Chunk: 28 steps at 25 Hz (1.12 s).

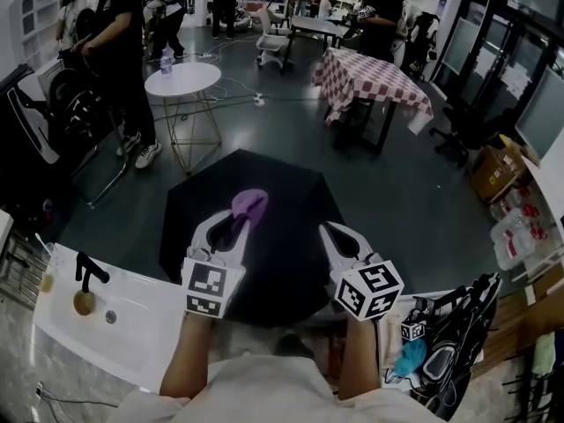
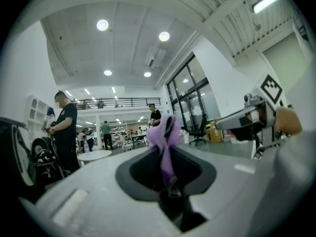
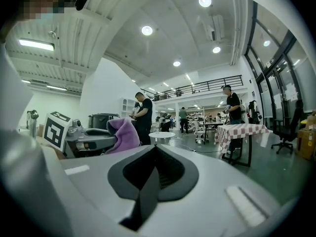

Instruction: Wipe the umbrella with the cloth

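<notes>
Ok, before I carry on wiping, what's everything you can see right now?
umbrella: one, black, open, centre, below both grippers
cloth: one, purple, over the umbrella, held by the left gripper
round table: one, white, far left
bottle: one, clear, on the round table
checked table: one, red and white, far right
sink: one, white, near left
tap: one, black, on the sink
cardboard box: one, brown, right edge
bag: one, black, near right
people: several, mostly dark clothes, at the back
left gripper: white, fingers shut on the cloth
right gripper: white, fingers shut, empty
</notes>
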Each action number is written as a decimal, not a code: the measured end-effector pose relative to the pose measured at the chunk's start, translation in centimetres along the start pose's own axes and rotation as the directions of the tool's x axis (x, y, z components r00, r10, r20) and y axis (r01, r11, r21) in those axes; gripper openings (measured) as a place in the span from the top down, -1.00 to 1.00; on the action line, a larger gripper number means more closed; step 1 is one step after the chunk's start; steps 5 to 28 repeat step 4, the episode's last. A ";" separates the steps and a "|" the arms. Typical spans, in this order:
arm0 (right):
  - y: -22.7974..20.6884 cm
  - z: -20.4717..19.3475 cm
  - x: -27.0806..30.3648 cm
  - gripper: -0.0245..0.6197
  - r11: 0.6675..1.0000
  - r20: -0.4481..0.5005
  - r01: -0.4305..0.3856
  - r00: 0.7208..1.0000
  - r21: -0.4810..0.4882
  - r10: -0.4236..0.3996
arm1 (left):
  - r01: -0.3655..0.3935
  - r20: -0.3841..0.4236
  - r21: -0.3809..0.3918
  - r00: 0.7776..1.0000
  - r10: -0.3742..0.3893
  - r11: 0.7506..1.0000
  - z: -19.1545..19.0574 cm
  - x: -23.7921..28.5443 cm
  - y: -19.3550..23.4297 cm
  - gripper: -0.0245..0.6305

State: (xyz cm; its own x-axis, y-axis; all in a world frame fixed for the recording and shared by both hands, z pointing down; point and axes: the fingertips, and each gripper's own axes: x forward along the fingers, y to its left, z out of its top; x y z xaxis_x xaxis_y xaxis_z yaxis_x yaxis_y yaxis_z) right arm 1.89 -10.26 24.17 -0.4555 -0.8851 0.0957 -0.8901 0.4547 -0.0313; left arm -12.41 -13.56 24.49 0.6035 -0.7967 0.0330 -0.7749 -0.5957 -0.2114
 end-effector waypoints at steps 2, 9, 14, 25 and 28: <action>-0.1 -0.1 0.0 0.90 1.000 -0.004 -0.001 1.000 0.004 0.001 | 0.002 -0.005 -0.004 1.000 -0.002 1.000 -0.1 0.1 -0.1 0.70; -0.3 -0.2 0.1 0.90 1.000 -0.006 -0.003 1.000 0.007 0.003 | 0.002 -0.008 -0.007 1.000 -0.002 1.000 -0.2 0.2 -0.2 0.70; -0.3 -0.2 0.1 0.90 1.000 -0.006 -0.003 1.000 0.007 0.003 | 0.002 -0.008 -0.007 1.000 -0.002 1.000 -0.2 0.2 -0.2 0.70; -0.3 -0.2 0.1 0.90 1.000 -0.006 -0.003 1.000 0.007 0.003 | 0.002 -0.008 -0.007 1.000 -0.002 1.000 -0.2 0.2 -0.2 0.70; -0.3 -0.2 0.1 0.90 1.000 -0.006 -0.003 1.000 0.007 0.003 | 0.002 -0.008 -0.007 1.000 -0.002 1.000 -0.2 0.2 -0.2 0.70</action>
